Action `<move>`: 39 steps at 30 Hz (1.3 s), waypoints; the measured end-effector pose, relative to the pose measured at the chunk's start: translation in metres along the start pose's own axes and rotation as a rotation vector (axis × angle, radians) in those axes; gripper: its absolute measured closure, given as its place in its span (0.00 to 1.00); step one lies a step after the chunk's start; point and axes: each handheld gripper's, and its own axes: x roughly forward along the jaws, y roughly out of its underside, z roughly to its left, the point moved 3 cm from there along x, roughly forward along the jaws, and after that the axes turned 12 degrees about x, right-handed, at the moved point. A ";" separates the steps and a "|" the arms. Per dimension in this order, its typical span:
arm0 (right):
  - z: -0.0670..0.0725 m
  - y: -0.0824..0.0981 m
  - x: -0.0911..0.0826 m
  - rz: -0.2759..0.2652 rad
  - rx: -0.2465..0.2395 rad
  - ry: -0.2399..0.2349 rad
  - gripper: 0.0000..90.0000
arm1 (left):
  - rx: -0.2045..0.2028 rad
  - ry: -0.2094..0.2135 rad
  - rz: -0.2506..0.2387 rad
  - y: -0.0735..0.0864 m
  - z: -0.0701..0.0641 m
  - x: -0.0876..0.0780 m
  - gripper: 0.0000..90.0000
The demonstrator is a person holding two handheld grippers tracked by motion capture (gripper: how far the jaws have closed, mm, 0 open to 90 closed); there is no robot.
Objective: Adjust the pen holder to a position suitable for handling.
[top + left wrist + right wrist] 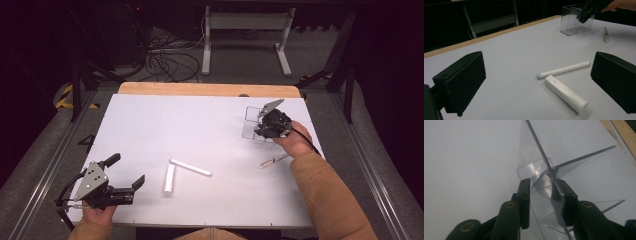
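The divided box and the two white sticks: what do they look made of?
Divided box: clear rigid plastic, likely acrylic; the table shows through its glossy walls. White marker and white cap: smooth, opaque, matte plastic by the look.

**Colours on the table**

The black right gripper [263, 121] is gripping a clear, colourless organiser [554, 167]. Between the black left gripper [126, 172] fingers [461, 80], a white tube [566, 93] and a white, blue-tipped stick [562, 70] are lying on pale grey table [210, 120], edged in light wood.
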 end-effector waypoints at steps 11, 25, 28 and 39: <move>0.020 -0.017 -0.010 -0.003 -0.062 -0.072 0.95 | 0.001 0.002 0.002 0.000 0.000 0.000 0.01; 0.087 -0.067 -0.010 -0.049 -0.273 -0.230 0.94 | 0.003 0.006 -0.001 0.000 0.000 -0.001 0.01; 0.098 -0.072 -0.004 -0.043 -0.304 -0.257 0.95 | 0.002 0.008 0.001 0.000 0.000 -0.001 0.01; 0.127 -0.081 0.014 -0.022 -0.402 -0.336 0.94 | 0.000 0.011 0.001 0.001 0.000 0.000 0.01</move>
